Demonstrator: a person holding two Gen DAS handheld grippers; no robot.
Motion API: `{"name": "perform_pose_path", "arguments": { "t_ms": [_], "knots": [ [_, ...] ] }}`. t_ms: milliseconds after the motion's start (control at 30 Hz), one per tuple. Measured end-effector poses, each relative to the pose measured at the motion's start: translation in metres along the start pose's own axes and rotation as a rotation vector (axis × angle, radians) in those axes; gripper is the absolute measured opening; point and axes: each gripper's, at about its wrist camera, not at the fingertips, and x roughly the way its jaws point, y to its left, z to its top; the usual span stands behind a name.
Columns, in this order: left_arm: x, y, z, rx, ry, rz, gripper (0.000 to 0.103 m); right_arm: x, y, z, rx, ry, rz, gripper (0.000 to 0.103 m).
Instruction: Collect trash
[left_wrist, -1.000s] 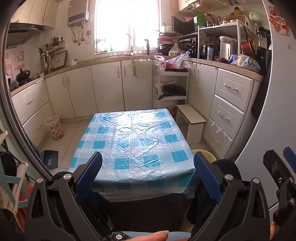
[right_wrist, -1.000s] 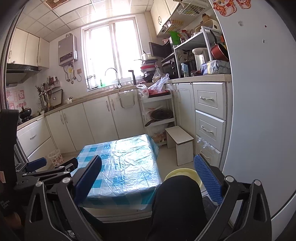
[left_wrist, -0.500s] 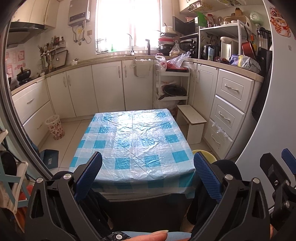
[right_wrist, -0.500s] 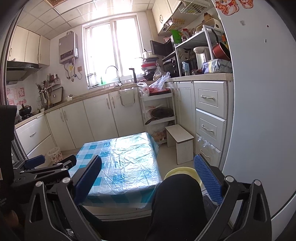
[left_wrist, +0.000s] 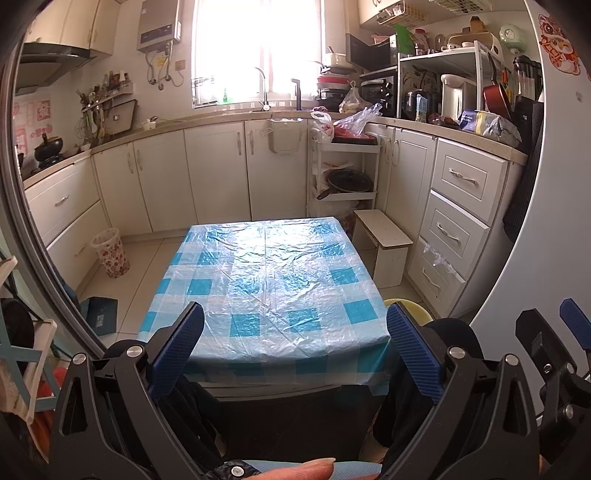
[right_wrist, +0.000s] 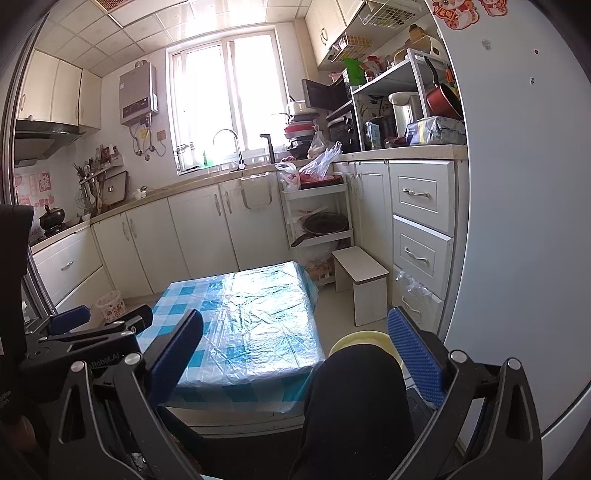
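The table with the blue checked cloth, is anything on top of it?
Nothing shows on top of the table but its shiny blue checked cloth. The near corners are hidden by the open left gripper, and the cloth hides the tabletop.

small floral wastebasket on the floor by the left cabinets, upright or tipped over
Upright. The small floral wastebasket stands on its base on the pale tiled floor, open rim facing up, beside the white lower cabinets. Its contents cannot be seen.
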Motion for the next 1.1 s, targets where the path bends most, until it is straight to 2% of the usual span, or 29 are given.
{"name": "perform_pose_path", "arguments": {
  "t_ms": [1100],
  "knots": [
    [-0.0009,0.0033,-0.0056,-0.006,0.002,0.005,0.095,0.0002,0.0017,-0.0021,-0.001,0.007,0.002,0.096]
  ]
}}
